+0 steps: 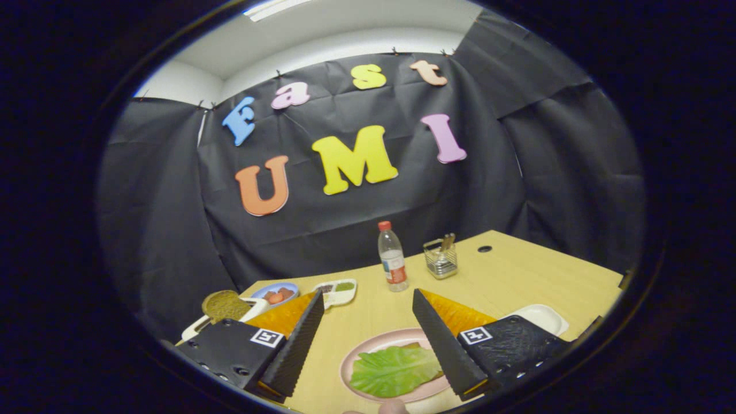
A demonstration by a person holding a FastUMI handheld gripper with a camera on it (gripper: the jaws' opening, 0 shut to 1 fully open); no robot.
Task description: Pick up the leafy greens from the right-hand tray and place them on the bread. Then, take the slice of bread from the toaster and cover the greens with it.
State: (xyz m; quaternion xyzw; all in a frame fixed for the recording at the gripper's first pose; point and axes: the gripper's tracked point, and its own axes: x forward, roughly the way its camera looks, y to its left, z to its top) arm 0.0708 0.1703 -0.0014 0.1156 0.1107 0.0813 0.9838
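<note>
Gripper: the gripper (368, 339) hangs above the wooden table (517, 276) with its two black fingers (299, 339) spread wide apart, released and grasping nothing.
Landmark: a pink plate (368, 351) lies on the table between the two fingers, closer to the right one.
Leafy greens: the leafy greens (394, 371) lie flat on the pink plate, covering most of the bread (411, 346), whose brown edge peeks out at the far side of the leaf. The right finger crosses in front of the plate's right rim; whether it touches the leaf, I cannot tell.
Toaster: left of the pink plate, beyond the left finger, a white toaster (198, 328) holds a brown slice of bread (225, 305) standing upright in it.
Right-hand tray: a white tray (540, 316) sits right of the pink plate, behind the right finger.
Far side of the pink plate: a water bottle (393, 257) with a red cap and a clear holder (441, 259) stand well beyond the plate.
Left and beyond the pink plate: a blue dish (276, 293) and a white divided dish (338, 290) lie near the toaster.
</note>
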